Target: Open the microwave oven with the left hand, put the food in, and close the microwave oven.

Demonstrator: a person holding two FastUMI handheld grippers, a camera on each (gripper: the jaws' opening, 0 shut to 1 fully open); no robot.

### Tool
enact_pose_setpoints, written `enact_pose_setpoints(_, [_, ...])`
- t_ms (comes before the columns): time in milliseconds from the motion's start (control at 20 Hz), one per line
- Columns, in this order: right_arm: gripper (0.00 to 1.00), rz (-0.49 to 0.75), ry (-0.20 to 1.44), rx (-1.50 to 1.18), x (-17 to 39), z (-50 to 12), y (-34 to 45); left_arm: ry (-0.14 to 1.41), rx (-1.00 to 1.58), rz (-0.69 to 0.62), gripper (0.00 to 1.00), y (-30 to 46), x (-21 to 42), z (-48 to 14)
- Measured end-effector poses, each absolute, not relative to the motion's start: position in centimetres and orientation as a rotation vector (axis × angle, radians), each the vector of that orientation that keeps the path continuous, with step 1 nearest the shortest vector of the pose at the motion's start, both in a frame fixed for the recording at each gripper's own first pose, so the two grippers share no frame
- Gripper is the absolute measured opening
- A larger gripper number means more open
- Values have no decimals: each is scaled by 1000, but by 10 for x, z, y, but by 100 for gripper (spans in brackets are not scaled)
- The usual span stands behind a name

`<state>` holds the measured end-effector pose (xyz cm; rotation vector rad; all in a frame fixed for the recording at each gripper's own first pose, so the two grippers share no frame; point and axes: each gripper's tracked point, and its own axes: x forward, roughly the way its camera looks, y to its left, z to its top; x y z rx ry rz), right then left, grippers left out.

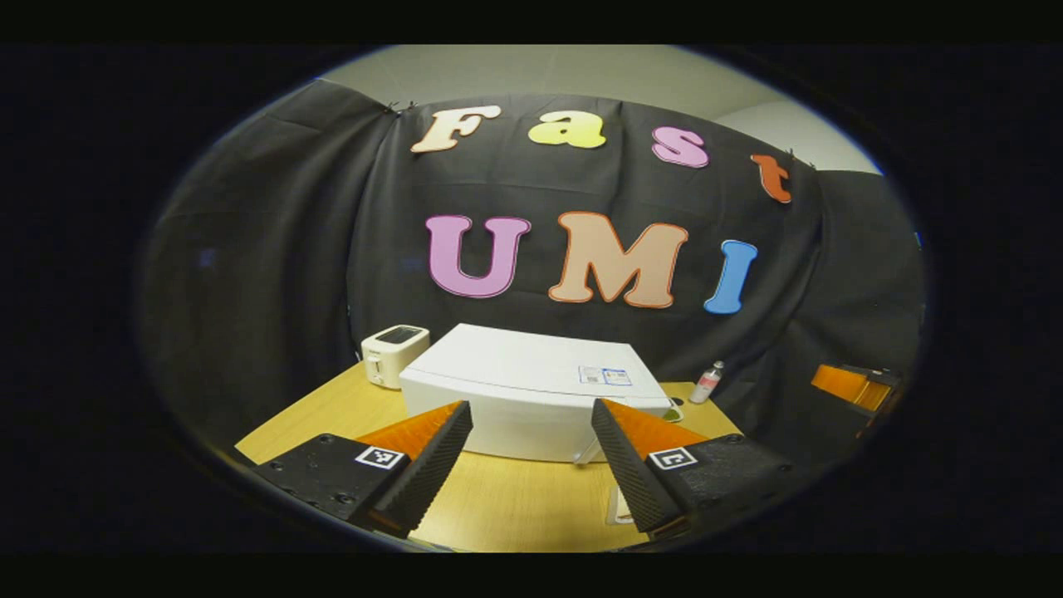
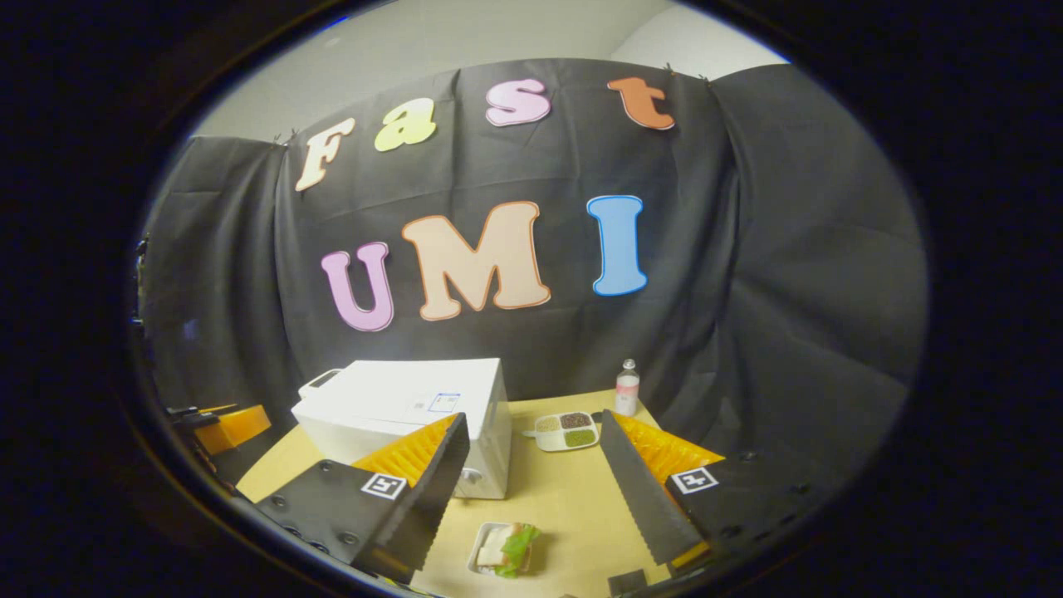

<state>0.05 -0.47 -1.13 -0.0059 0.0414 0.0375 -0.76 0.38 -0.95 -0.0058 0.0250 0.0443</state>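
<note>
I count one white boxy microwave oven [image 1: 531, 399], door closed, just ahead of my spread, empty left gripper [image 1: 531, 453]. One sandwich tray [image 2: 502, 548] lies below my spread right gripper [image 2: 536, 482].

Black cloth wall [image 1: 274, 249] hangs behind a wooden table [image 2: 565, 498], pale ceiling [image 1: 540, 71] above.
</note>
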Motion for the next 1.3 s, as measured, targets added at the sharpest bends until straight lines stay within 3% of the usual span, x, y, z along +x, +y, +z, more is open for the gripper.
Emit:
enact_pose_setpoints(50, [92,40,45,-9,0,-13,-5,34,-4,41,87,3,-7,-12])
enact_pose_setpoints(150, [92,45,55,-14,-2,-16,-5,56,5,31,92,-1,-6,-20])
enact_pose_setpoints(200, [92,47,65,-17,-3,-21,-5,73,9,29,87,-1,-5,-26])
enact_pose_setpoints(250, [92,50,76,-21,-3,-24,-5,91,13,23,92,-3,-4,-32])
enact_pose_setpoints(600, [92,34,100,0,-14,-39,-11,251,60,-34,92,-15,2,-102])
enact_pose_setpoints(1100, [92,-89,160,59,-32,-75,-52,464,19,-126,93,-40,34,-192])
enact_pose_setpoints(1150, [99,-99,159,62,-33,-76,-54,480,14,-131,93,-41,38,-197])
enact_pose_setpoints(1300, [99,-134,148,84,-35,-79,-64,505,23,-150,93,-50,56,-205])
